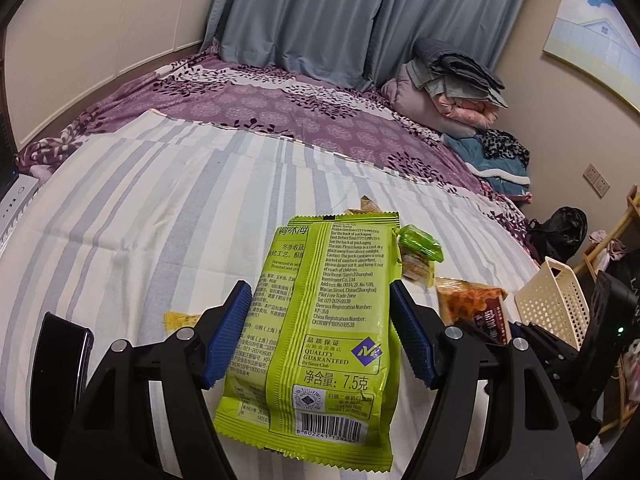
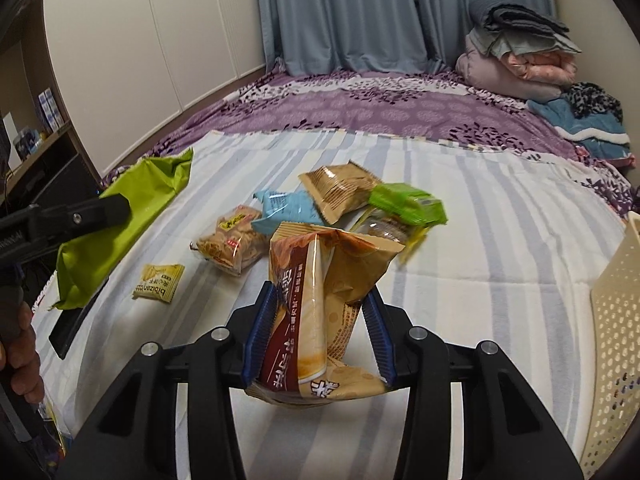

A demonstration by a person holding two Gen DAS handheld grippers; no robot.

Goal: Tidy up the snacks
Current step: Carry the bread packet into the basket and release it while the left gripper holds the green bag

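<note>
My left gripper (image 1: 320, 332) is shut on a lime-green snack bag (image 1: 320, 336) and holds it above the striped sheet; the bag also shows in the right wrist view (image 2: 120, 220). My right gripper (image 2: 320, 340) is shut on a crumpled brown and tan snack bag (image 2: 320, 308), lifted off the bed. Loose snacks lie on the bed: a small yellow packet (image 2: 159, 283), a clear cracker pack (image 2: 232, 246), a light-blue packet (image 2: 290, 210), a tan packet (image 2: 340, 190) and a green-topped pack (image 2: 404, 208). A cream perforated basket (image 2: 616, 344) stands at the right.
A black phone-like slab (image 1: 60, 376) lies at the left on the striped sheet (image 1: 160, 220). Folded blankets (image 2: 516, 56) are piled at the far right of the purple bedspread. Curtains and cupboard doors stand behind the bed.
</note>
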